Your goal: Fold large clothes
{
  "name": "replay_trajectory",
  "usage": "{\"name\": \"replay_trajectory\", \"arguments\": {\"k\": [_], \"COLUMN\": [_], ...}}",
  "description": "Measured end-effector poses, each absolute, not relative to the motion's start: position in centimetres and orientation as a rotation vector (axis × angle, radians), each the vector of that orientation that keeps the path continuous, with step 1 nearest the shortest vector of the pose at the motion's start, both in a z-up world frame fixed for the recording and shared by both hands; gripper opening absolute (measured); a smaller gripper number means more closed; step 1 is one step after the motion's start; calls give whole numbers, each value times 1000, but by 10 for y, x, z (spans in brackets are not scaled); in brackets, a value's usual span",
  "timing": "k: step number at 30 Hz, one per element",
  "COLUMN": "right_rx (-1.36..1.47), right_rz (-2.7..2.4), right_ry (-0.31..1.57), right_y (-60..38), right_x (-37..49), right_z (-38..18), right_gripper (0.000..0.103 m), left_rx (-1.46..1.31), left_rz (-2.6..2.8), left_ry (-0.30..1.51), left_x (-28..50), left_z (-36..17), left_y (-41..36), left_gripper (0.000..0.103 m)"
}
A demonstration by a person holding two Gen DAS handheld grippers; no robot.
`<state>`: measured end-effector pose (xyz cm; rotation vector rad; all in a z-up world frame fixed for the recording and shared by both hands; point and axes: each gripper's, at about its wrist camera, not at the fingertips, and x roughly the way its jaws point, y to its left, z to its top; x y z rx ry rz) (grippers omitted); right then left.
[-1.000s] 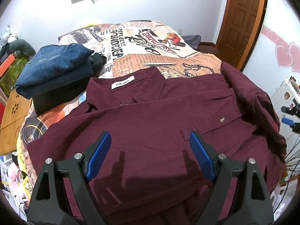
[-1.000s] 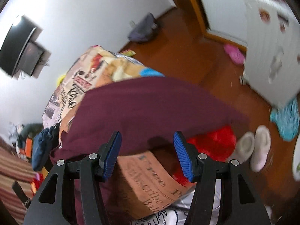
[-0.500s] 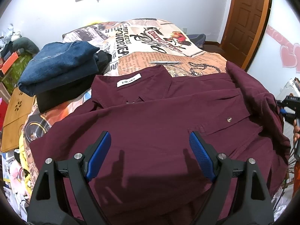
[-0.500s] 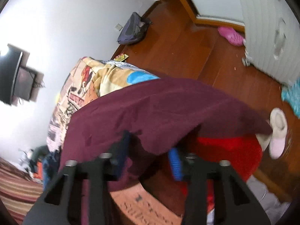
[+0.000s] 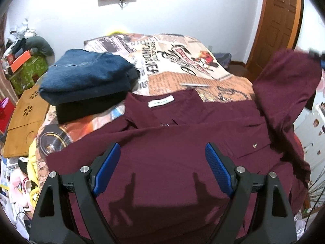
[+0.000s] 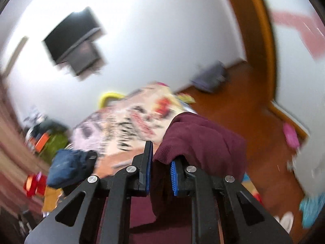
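A maroon button shirt point(image 5: 203, 126) lies front-up on the bed, its collar and white label point(image 5: 161, 101) pointing away from me. My left gripper point(image 5: 162, 150) hovers open over the shirt's chest, nothing between its blue pads. The shirt's right sleeve point(image 5: 284, 81) is raised in the air at the right. In the right wrist view my right gripper point(image 6: 160, 158) has its jaws closing, and the pads pinch that sleeve point(image 6: 199, 138), which drapes over the right finger. This view is blurred.
Folded blue jeans point(image 5: 87, 77) sit on a folded black garment point(image 5: 87, 107) at the bed's left. The newspaper-print bedspread point(image 5: 182, 46) shows beyond the collar. A wooden lap table point(image 5: 26, 118) is at the left, a brown door point(image 5: 282, 20) and a white cabinet point(image 5: 312, 134) at the right.
My right gripper went from open at the hanging sleeve to shut on it and rose, rolling upright. The sleeve now hangs in the air. The left gripper drew back a little.
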<state>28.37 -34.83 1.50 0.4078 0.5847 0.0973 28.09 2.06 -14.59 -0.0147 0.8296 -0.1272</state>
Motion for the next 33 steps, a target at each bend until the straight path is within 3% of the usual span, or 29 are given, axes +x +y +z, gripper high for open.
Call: {"name": "replay_trajectory", "arguments": {"k": [8,12,19,25,29,33], "right_rx": [221,101,-85,-198,-246,-286], "right_rz": [456,602,778,800,808,809], "right_ry": [615,712,987,1247,1306,1235], "right_y": [-203,-119,-14,19,22,2], "right_x": [309,318,317,311,305,298], "right_z": [61,37,-55,-134,-138,-110], "right_gripper": [14,14,14,18,20,21], "left_rx": [-75,-112,-177,-188,-184,-150], "left_rz": [-72,-15,54,85,83,62], "left_ry": [745,718,747,795,813,810], "left_x": [267,257,240,233,236,240], "left_z": [-122,-116,-131,-149,-154,-151], "left_y": [68,104,154,167,164,149], "left_gripper": [86,88,89,89,89,89]}}
